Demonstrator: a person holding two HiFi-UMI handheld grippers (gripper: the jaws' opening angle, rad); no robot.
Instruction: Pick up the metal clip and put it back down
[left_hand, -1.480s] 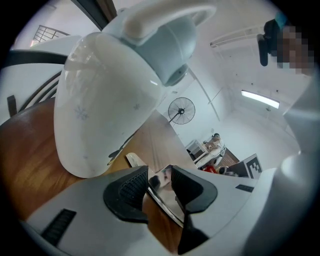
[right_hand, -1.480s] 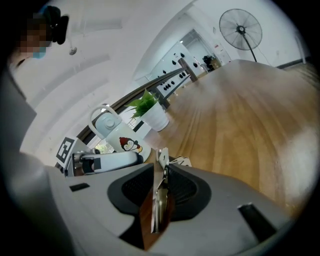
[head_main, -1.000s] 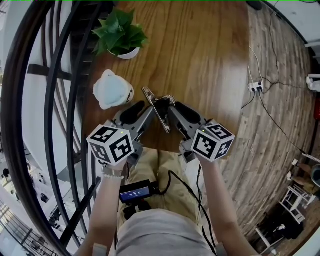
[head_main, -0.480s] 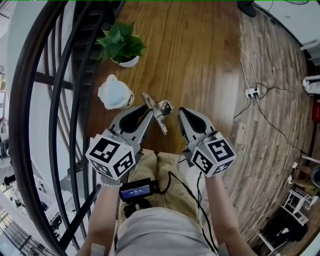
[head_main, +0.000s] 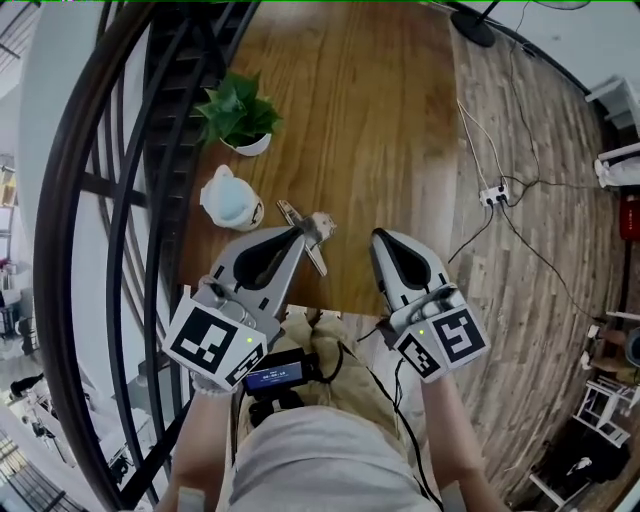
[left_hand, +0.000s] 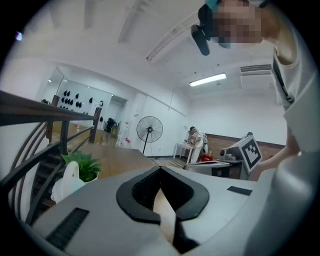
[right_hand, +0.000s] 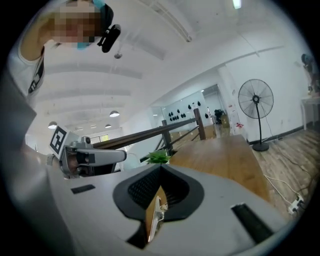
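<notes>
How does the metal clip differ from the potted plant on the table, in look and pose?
The metal clip is thin, long and shiny; the potted plant is bushy and green, in a white pot. The clip lies flat; the plant stands upright. The clip is nearer to the person; the plant is further off, beside the railing. Both rest on the wooden table.

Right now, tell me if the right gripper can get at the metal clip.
Probably yes: the clip lies uncovered on the table, only bare wood between it and the right gripper, which is shut and must open first.
</notes>
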